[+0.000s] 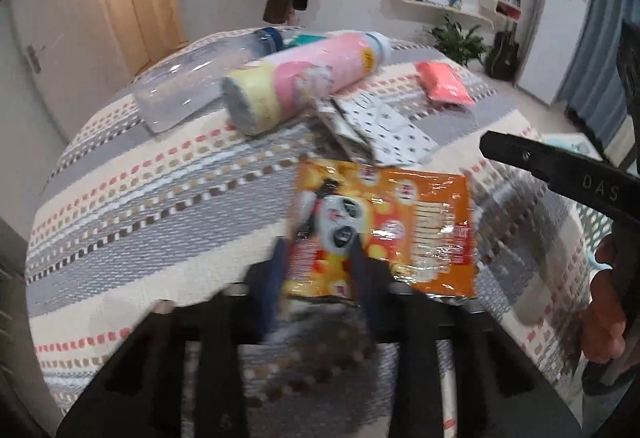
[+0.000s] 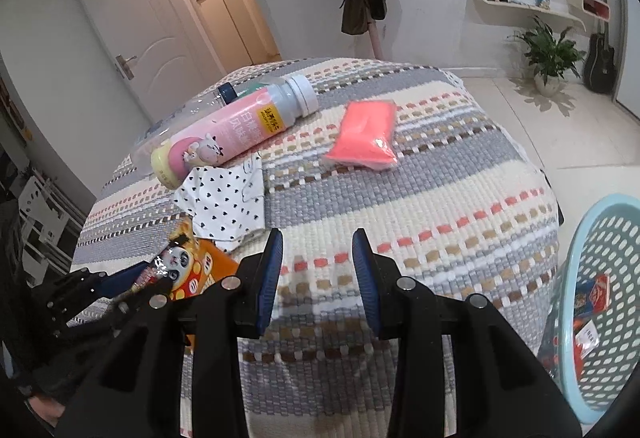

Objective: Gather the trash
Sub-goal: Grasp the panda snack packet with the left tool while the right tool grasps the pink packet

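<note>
An orange snack packet (image 1: 400, 222) with a panda print lies at the near edge of the cloth-covered table (image 1: 160, 205). My left gripper (image 1: 318, 250) is shut on the packet's left end, its blue pads on either side of it. The right wrist view shows the same grip low on the left, on the orange packet (image 2: 200, 270). My right gripper (image 2: 318, 242) hovers open over the cloth with nothing between its fingers. Further back lie a pink bottle (image 2: 236, 125), a clear bottle (image 1: 188, 85), a white dotted wrapper (image 2: 224, 201) and a pink pouch (image 2: 364, 137).
A light-blue perforated basket (image 2: 600, 302) holding a few wrappers stands beyond the table's right edge. The right tool's black body (image 1: 560, 173) and a hand (image 1: 604, 318) fill the right side of the left wrist view. Doors, a coat rack and a plant lie behind.
</note>
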The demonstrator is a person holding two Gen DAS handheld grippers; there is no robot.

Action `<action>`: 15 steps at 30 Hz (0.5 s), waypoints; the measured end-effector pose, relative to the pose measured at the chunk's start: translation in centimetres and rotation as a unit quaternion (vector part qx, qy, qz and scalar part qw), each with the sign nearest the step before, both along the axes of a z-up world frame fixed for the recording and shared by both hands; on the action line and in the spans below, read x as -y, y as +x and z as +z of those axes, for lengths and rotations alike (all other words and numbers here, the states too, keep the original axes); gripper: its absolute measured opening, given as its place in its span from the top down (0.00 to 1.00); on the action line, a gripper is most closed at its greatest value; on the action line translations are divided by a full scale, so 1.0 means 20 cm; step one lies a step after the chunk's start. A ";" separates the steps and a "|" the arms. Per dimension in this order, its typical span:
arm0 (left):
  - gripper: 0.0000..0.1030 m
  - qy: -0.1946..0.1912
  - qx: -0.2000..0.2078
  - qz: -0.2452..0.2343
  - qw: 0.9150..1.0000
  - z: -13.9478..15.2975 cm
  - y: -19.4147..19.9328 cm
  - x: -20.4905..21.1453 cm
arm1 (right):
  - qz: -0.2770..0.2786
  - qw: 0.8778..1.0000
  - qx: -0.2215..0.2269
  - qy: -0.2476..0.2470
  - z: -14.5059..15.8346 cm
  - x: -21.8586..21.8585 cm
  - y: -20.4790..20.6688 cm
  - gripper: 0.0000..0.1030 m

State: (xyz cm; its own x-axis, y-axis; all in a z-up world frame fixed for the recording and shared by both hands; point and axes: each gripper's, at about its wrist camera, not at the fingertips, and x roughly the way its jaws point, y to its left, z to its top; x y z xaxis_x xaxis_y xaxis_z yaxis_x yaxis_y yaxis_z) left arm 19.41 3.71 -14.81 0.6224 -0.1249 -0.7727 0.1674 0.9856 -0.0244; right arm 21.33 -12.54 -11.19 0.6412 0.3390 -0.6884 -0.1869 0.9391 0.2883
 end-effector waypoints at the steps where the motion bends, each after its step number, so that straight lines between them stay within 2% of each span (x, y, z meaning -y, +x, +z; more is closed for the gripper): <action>1: 0.84 -0.012 0.000 0.001 1.000 0.00 0.00 -0.03 | 0.002 1.000 0.003 -0.002 0.01 -0.01 0.01 0.68; 7: 0.98 -0.052 0.004 0.003 0.999 0.01 0.00 -0.09 | -0.021 0.999 0.021 -0.027 0.08 0.01 0.08 0.68; 11: 0.99 -0.095 0.024 0.005 0.995 0.07 -0.05 -0.15 | -0.041 0.998 0.013 -0.036 0.10 0.05 0.20 0.68; 15: 0.99 -0.118 0.044 0.008 0.992 0.14 -0.08 -0.21 | -0.048 0.998 0.000 -0.040 0.09 0.04 0.33 0.51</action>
